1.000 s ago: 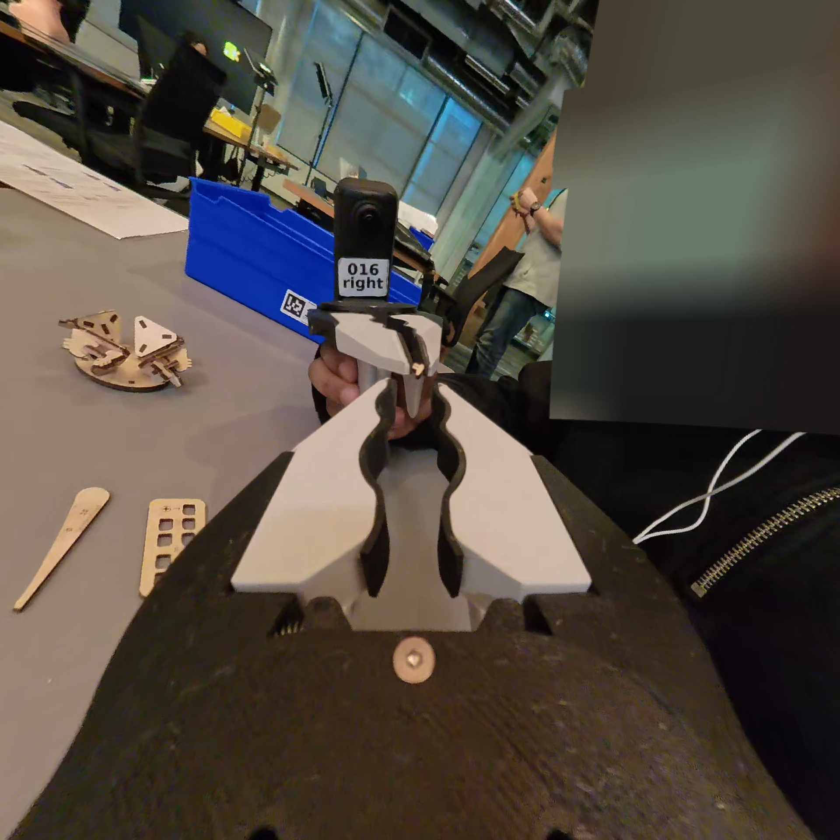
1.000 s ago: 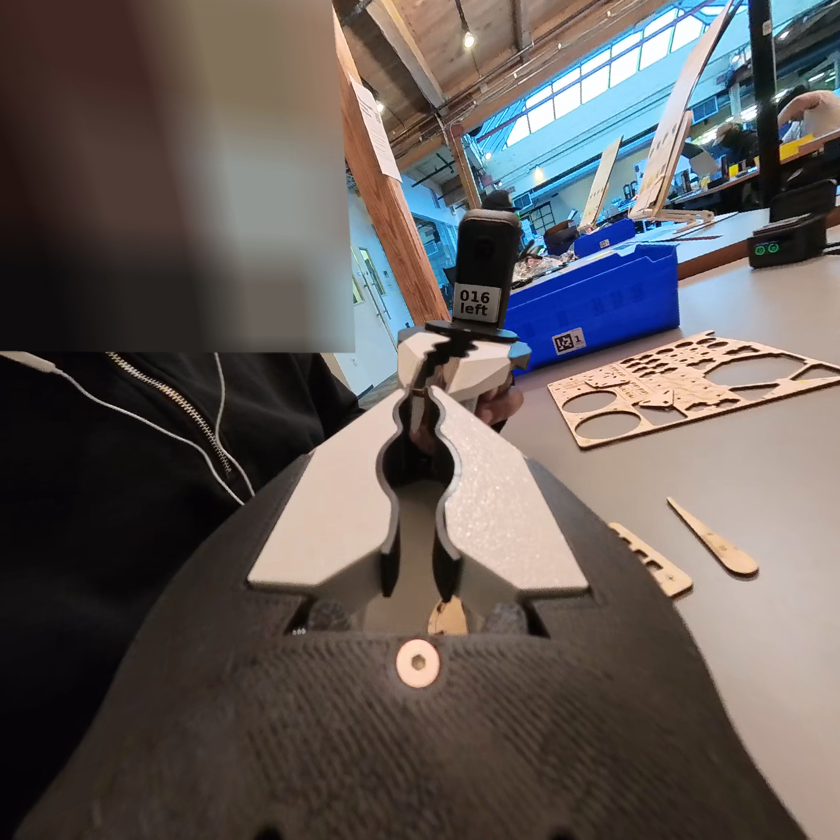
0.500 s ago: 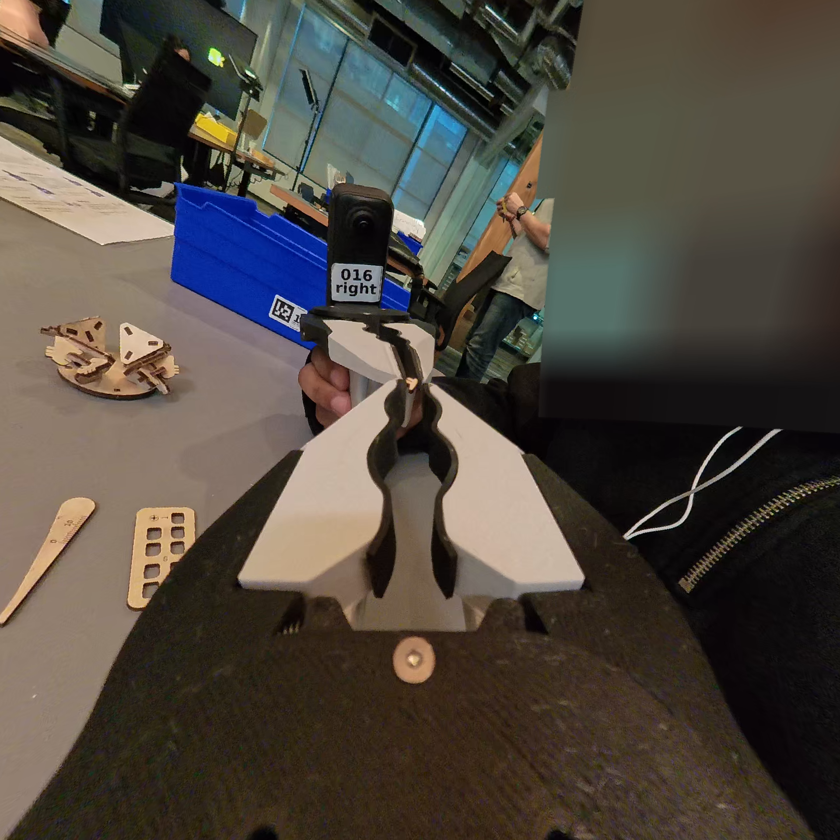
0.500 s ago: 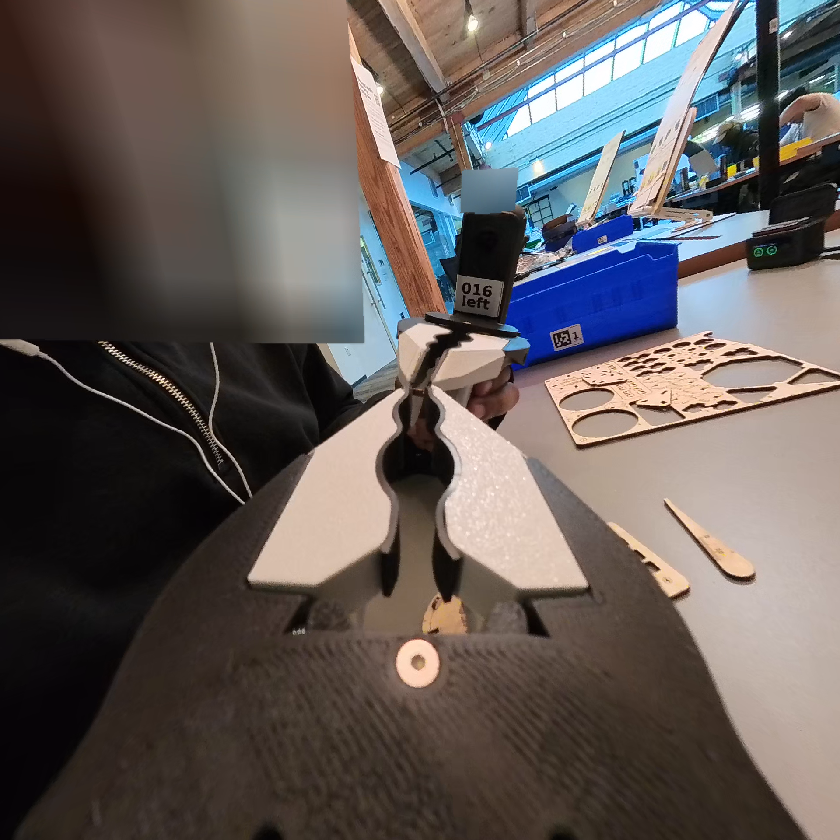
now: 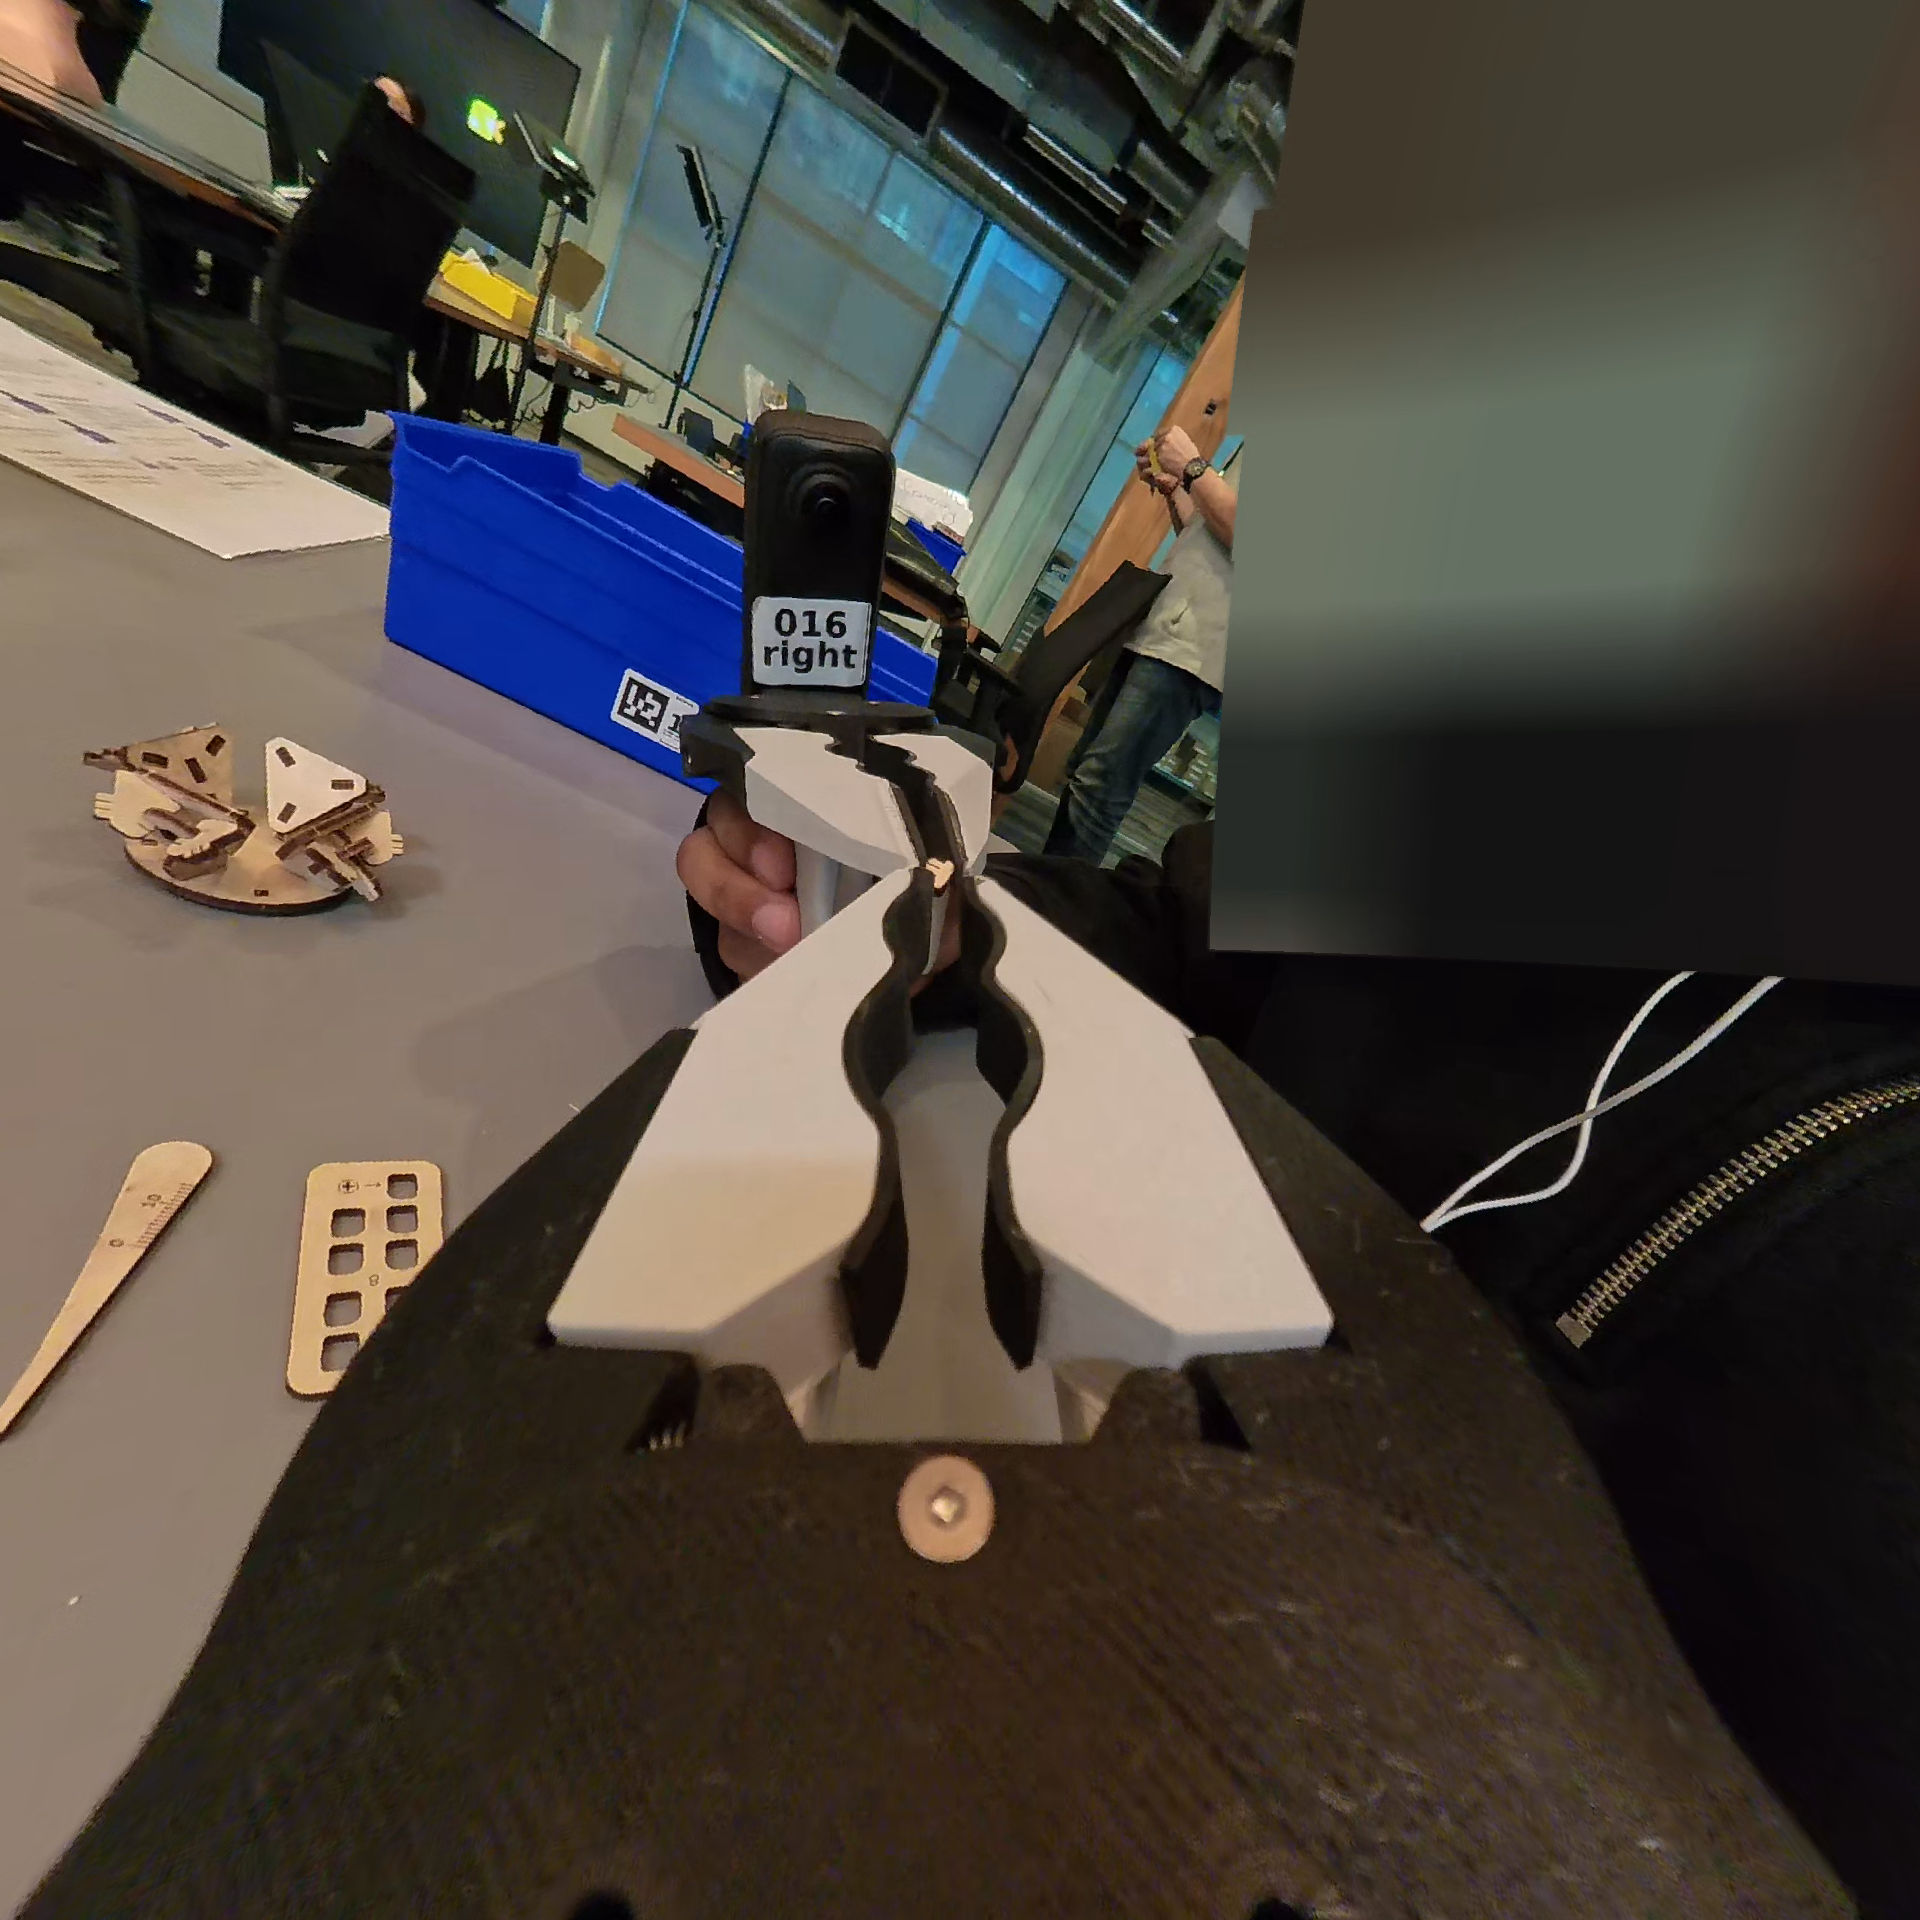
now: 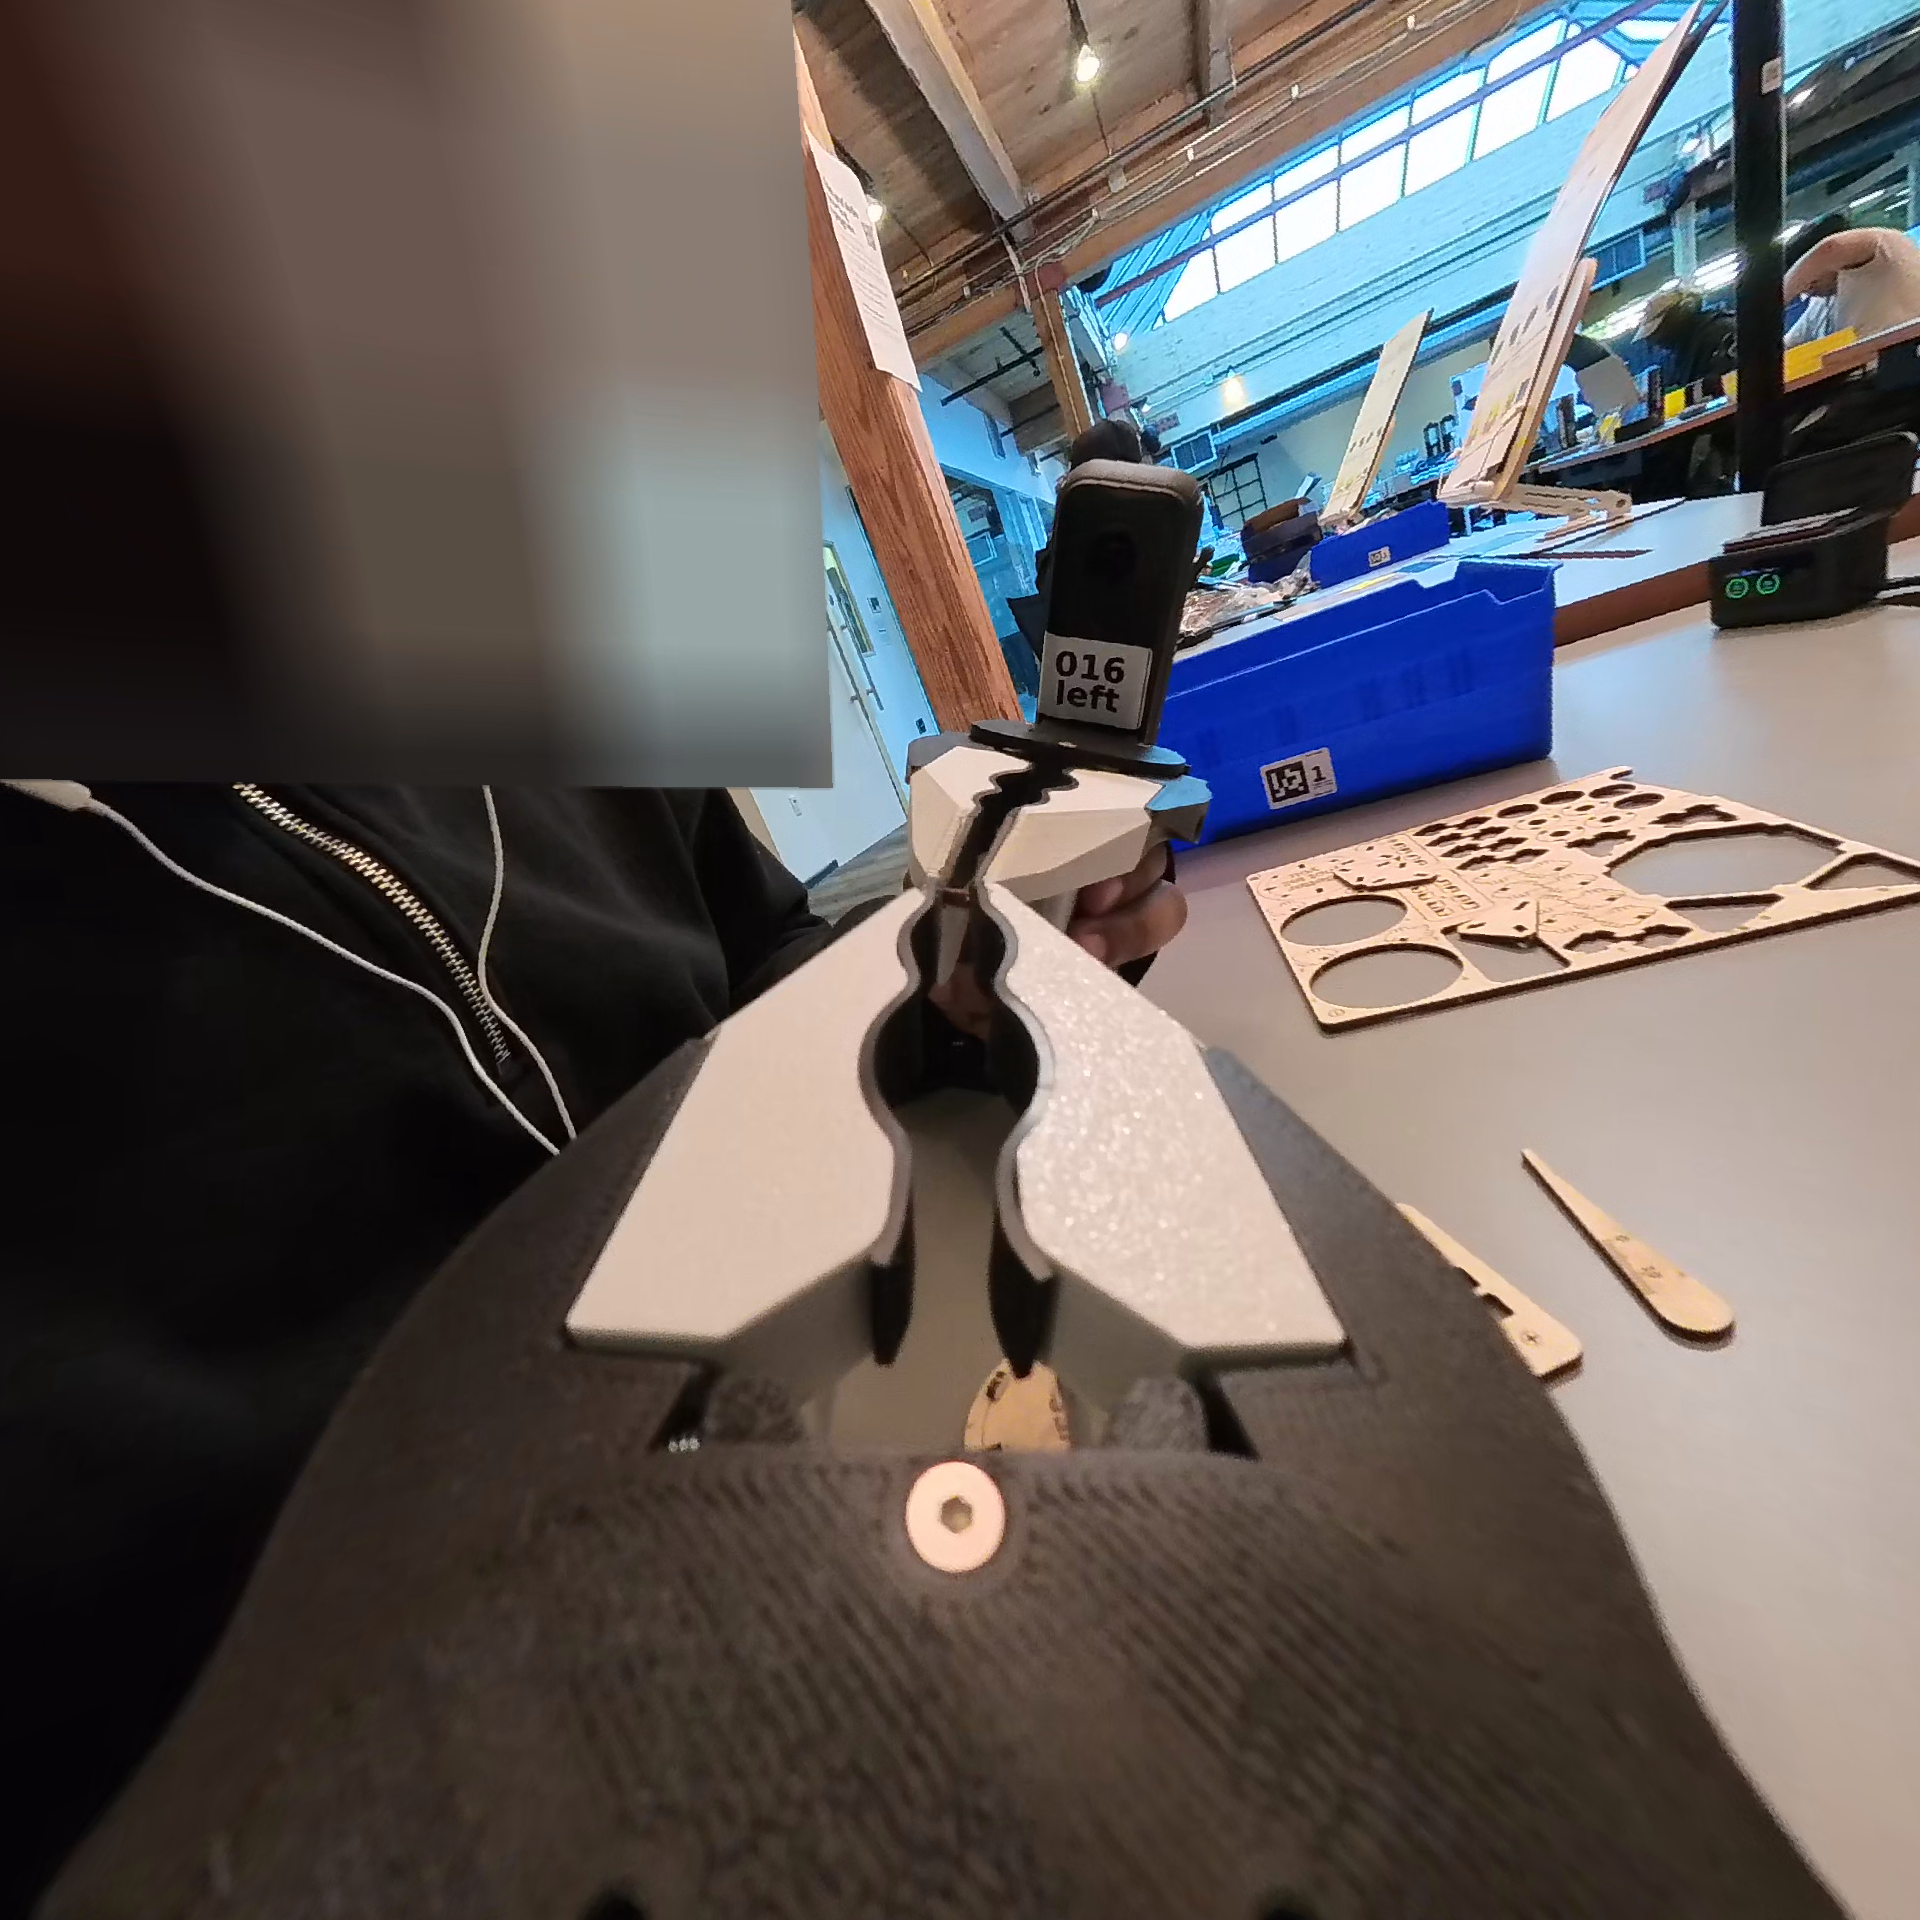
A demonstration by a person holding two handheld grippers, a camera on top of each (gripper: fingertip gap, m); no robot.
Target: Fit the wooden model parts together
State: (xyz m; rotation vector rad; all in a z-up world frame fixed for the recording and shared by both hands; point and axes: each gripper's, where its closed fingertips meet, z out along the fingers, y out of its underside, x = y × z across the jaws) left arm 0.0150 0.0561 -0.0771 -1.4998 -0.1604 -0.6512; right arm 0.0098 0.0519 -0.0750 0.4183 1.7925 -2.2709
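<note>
I hold my two grippers tip to tip above the grey desk (image 5: 312, 1018). My right gripper (image 5: 928, 871) and left gripper (image 6: 951, 896) both clench one tiny pale wooden piece (image 5: 939, 871), probably to share it between them.

both views are evenly lit, neither dim nor harsh. in the left wrist view the light is cool and bluish, coming from the tall windows (image 5: 831, 239) at the back, and the grey table (image 5: 208, 987) carries only soft, faint shadows under the wooden parts. in the right wrist view daylight pours through a row of skylights (image 6: 1403, 187), which are blown out nearly white, and small ceiling lamps (image 6: 1087, 64) add warm spots on the wooden ceiling. the wide lens bends straight lines toward the edges and stretches the near foreground. the middle ground is sharp; the far background is softer. a large smeared patch covers one upper corner of each picture.
</note>
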